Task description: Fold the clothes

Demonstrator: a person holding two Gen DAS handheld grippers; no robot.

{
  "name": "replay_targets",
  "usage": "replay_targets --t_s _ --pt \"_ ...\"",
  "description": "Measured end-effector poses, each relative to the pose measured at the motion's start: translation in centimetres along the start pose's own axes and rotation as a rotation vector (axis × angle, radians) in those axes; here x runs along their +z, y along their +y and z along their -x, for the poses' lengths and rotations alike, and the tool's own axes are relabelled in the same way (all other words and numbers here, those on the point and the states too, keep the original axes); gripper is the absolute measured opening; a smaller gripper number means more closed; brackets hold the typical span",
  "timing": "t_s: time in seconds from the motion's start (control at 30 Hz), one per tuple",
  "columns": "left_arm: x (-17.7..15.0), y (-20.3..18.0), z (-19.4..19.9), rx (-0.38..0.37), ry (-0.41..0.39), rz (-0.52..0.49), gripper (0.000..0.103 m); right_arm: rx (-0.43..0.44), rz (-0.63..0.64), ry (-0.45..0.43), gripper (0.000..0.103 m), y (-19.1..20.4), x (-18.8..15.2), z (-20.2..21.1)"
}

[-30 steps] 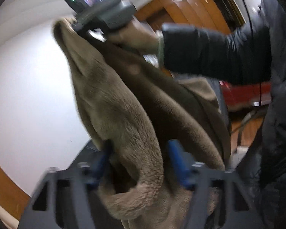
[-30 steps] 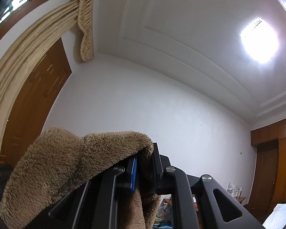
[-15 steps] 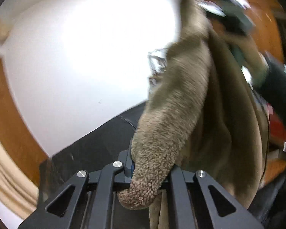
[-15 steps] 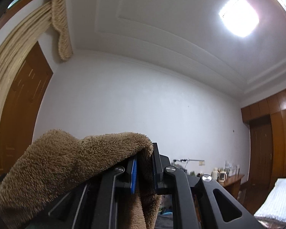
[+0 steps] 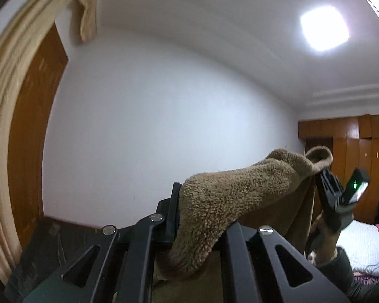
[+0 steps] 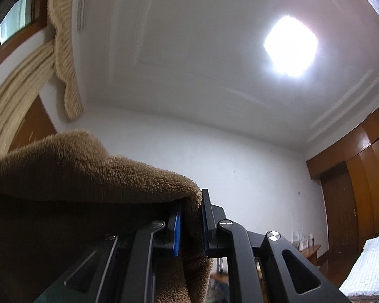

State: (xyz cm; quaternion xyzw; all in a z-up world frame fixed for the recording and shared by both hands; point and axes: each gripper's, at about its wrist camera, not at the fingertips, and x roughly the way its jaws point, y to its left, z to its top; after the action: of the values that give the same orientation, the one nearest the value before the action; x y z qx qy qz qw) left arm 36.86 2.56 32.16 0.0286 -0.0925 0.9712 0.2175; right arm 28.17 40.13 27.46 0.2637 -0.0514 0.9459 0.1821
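Two edges of the fleece [image 5: 230, 202] are pinched, one by the left gripper [image 5: 199, 224] at lower centre, one by the right gripper [image 6: 192, 224]. The span between is to be drawn taut and level before folding, with neither pinch slackened.

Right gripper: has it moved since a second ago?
Yes. In its own view the ceiling light and curtain have slid toward centre, so the right gripper, clamped on the fleece, has swung right.
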Motion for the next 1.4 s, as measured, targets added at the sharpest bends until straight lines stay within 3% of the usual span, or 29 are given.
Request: replay_targets --t_s 0.13,0.3,0.47,0.77,0.93,1.03,1.2,1.4 --pt "2.9 -3.0 4.8 0.005 -0.102 0.011 0.010 -0.030 -0.024 -0.101 0.014 -1.5 4.3 2.8" --pt "4.2 -5.6 9.8 0.065 -0.186 0.009 0.010 -0.045 -0.038 -0.219 0.013 -2.3 8.7 7.1" --pt "5.5 -6.6 14.2 0.130 -0.240 0.016 0.010 -0.021 -0.023 -0.228 0.013 -2.2 9.2 9.8" --pt "5.0 -10.7 16.0 0.153 -0.349 -0.121 0.010 -0.053 -0.049 -0.264 0.013 -4.1 10.5 11.3" --pt "5.2 -10.8 15.8 0.186 -0.339 -0.124 0.011 -0.085 -0.084 -0.284 0.013 -4.4 11.3 11.3" --pt "5.2 -10.3 15.0 0.282 -0.354 -0.121 0.011 -0.044 -0.074 -0.282 0.014 -4.5 10.7 12.1" --pt "5.2 -10.6 14.2 0.468 -0.416 -0.150 0.010 0.106 -0.070 -0.275 0.014 -2.0 8.5 15.2" --pt "5.6 -11.6 13.4 0.531 -0.419 -0.152 0.010 0.316 -0.096 -0.212 0.014 3.5 4.1 17.0"
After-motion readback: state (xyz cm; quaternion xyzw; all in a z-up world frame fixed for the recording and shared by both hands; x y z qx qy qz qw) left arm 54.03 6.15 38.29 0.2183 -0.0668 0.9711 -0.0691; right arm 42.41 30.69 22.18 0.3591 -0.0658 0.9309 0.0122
